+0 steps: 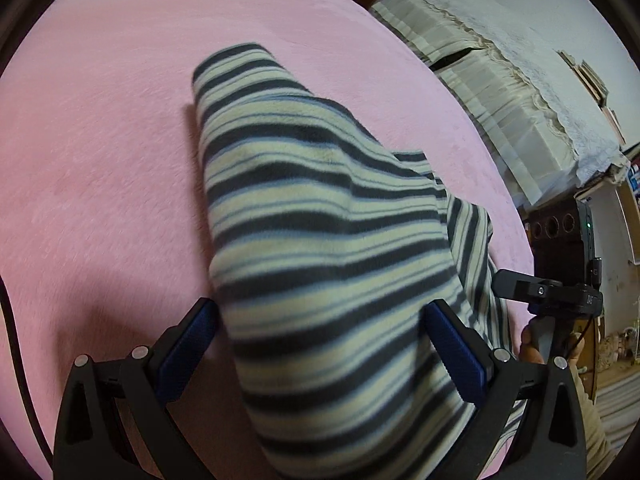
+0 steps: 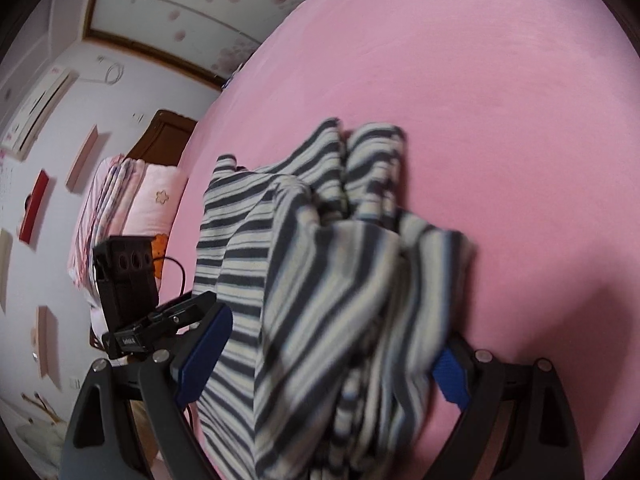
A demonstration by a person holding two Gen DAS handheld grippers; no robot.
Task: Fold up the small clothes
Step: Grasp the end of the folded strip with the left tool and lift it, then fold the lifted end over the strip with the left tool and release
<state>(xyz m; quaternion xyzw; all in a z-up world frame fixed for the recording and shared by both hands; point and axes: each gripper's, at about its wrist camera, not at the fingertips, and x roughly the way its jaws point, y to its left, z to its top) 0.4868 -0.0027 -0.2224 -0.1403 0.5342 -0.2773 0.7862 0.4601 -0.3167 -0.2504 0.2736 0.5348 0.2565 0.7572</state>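
Observation:
A small fleece garment (image 1: 320, 220) with dark grey, blue and cream stripes lies on a pink bed cover (image 1: 100, 140). In the left wrist view it drapes between the blue pads of my left gripper (image 1: 320, 312), whose jaws stand wide apart. In the right wrist view the same garment (image 2: 320, 260) is bunched and falls between the pads of my right gripper (image 2: 332, 344), also wide apart. Cloth hides the inner faces of both grippers' fingers. The right gripper's body (image 1: 548, 292) shows at the right of the left wrist view, the left one (image 2: 132, 280) at the left of the right wrist view.
The pink cover (image 2: 500, 100) spreads far around the garment. A draped white-and-striped piece of furniture (image 1: 500, 92) stands beyond the bed's right edge. Folded pink bedding (image 2: 128, 200) lies by the wall at the left of the right wrist view.

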